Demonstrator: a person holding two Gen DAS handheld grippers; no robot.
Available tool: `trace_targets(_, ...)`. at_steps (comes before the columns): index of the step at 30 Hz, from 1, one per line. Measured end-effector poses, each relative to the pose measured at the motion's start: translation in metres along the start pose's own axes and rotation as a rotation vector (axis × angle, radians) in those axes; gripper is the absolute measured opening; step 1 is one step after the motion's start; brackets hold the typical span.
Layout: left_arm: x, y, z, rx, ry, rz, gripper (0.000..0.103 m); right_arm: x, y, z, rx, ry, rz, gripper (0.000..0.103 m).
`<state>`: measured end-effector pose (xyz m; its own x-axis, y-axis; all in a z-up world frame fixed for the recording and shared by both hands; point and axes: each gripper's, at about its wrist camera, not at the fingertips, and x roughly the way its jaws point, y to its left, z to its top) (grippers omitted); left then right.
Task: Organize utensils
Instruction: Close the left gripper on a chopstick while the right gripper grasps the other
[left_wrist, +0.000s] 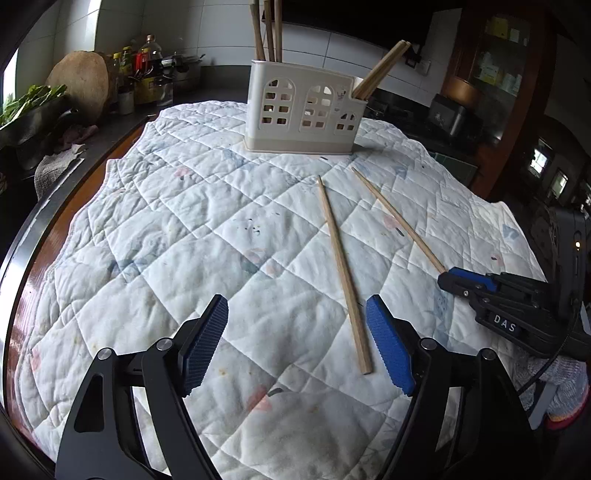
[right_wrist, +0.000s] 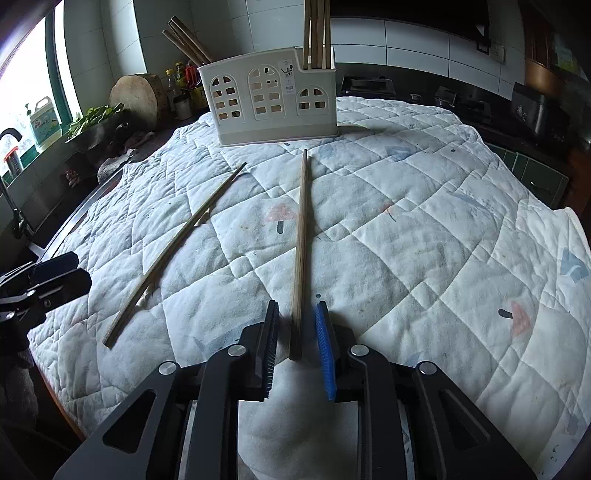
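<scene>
Two loose chopsticks lie on the quilted cloth (left_wrist: 177, 229) that covers the bench. One chopstick (left_wrist: 345, 277) lies just inside the left gripper's (left_wrist: 297, 341) right pad, its near end level with the blue pads; the jaws stand well apart and neither pad touches it. The other chopstick (right_wrist: 300, 258) runs straight away from the right gripper (right_wrist: 297, 349) toward the holder, its near end between the two pads. Those jaws are drawn close around it, yet a thin gap shows on each side in the right wrist view, so whether the pads actually press on the stick is hard to say. In the left wrist view the right gripper's tip covers that stick's near end.

One cream plastic utensil holder (left_wrist: 304, 110) with arched cut-out windows stands upright at the far side of the cloth. It has compartments at each end. The left-end one holds three chopsticks (left_wrist: 267, 33) in the left wrist view, standing nearly upright, their tops cut off by the frame edge. The right-end compartment holds a leaning bundle (left_wrist: 380, 70); from the left wrist it looks like two sticks, from the right wrist about four, tops again cut off.

Behind, bottles (left_wrist: 142, 62), a round wooden block (left_wrist: 79, 83) and leafy greens (left_wrist: 26, 101) crowd the dim counter.
</scene>
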<state>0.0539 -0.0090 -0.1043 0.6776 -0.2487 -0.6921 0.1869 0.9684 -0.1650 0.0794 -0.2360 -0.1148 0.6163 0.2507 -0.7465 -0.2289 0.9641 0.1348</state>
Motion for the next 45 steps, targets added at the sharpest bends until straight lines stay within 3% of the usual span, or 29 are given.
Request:
trace_targets(4, 0.007, -0.013, -0.006, 0.016, 0.024, -0.047, 0.062, -0.001, -0.005, -0.001, 0.012, -0.004, -0.007, 0.007)
trace_targets(8, 0.016, -0.025, -0.008, 0.038, 0.048, -0.068, 0.05, -0.003, -0.006, -0.002, 0.018, -0.01, -0.003, 0.007)
trace_targets(11, 0.024, -0.032, -0.01, 0.05, 0.065, -0.087, 0.036, -0.004, -0.006, -0.002, 0.018, -0.012, -0.004, 0.007)
trace_targets(14, 0.032, -0.035, -0.011, 0.055, 0.081, -0.085, 0.027, -0.006, -0.006, -0.003, 0.025, -0.018, -0.004, 0.007)
trace_targets(19, 0.035, -0.039, -0.01, 0.065, 0.082, -0.061, 0.023, -0.01, -0.011, -0.006, 0.044, -0.035, 0.001, 0.007)
trace_targets(21, 0.037, -0.039, -0.01, 0.074, 0.08, -0.034, 0.013, -0.012, -0.013, -0.007, 0.052, -0.042, 0.005, 0.007)
trace_targets(23, 0.038, -0.038, -0.008, 0.071, 0.08, -0.019, 0.009, -0.014, -0.015, -0.008, 0.062, -0.047, 0.012, 0.007)
trace_targets(33, 0.03, -0.037, 0.0, 0.047, 0.071, 0.018, 0.006, -0.028, -0.019, -0.008, 0.076, -0.094, 0.044, 0.007)
trace_targets(45, -0.02, -0.036, 0.036, 0.054, -0.072, 0.005, 0.006, -0.058, -0.015, 0.013, 0.042, -0.179, 0.054, 0.007)
